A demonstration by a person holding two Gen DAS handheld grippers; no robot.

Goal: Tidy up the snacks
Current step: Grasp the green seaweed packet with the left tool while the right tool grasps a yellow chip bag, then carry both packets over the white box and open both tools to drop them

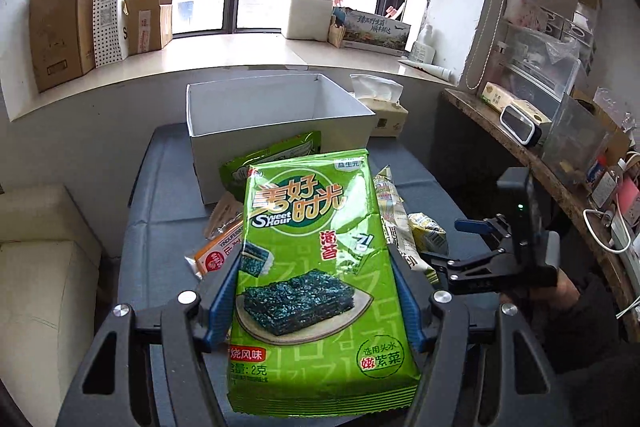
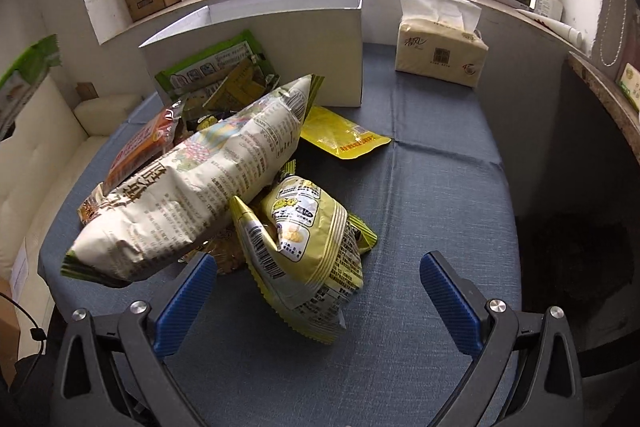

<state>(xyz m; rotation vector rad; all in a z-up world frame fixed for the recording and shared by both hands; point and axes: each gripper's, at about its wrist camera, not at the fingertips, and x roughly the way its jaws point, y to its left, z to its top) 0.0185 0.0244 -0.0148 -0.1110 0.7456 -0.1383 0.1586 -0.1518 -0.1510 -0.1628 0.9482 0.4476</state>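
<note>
My left gripper (image 1: 316, 267) is shut on a green seaweed packet (image 1: 312, 211), its blue pads pressing both long edges, and holds it above the blue-grey table (image 2: 432, 187). Just behind stands the open white box (image 1: 280, 131), which looks empty inside. On the table before the box lies a heap of snacks: a large cream bag (image 2: 200, 187), a small yellow bag (image 2: 308, 239), an orange packet (image 2: 140, 147), a flat yellow pouch (image 2: 344, 135) and a green packet (image 2: 216, 67) leaning on the box wall (image 2: 320, 39). My right gripper (image 2: 318, 261) hangs open over the small yellow bag, gripping nothing.
A tissue pack (image 2: 440, 55) stands to the right of the box. Cardboard boxes (image 1: 60, 27) and bags line the windowsill. A cluttered wooden shelf (image 1: 540, 155) runs along the right, and a cream sofa (image 1: 44, 287) sits to the left. The table's right half shows bare cloth.
</note>
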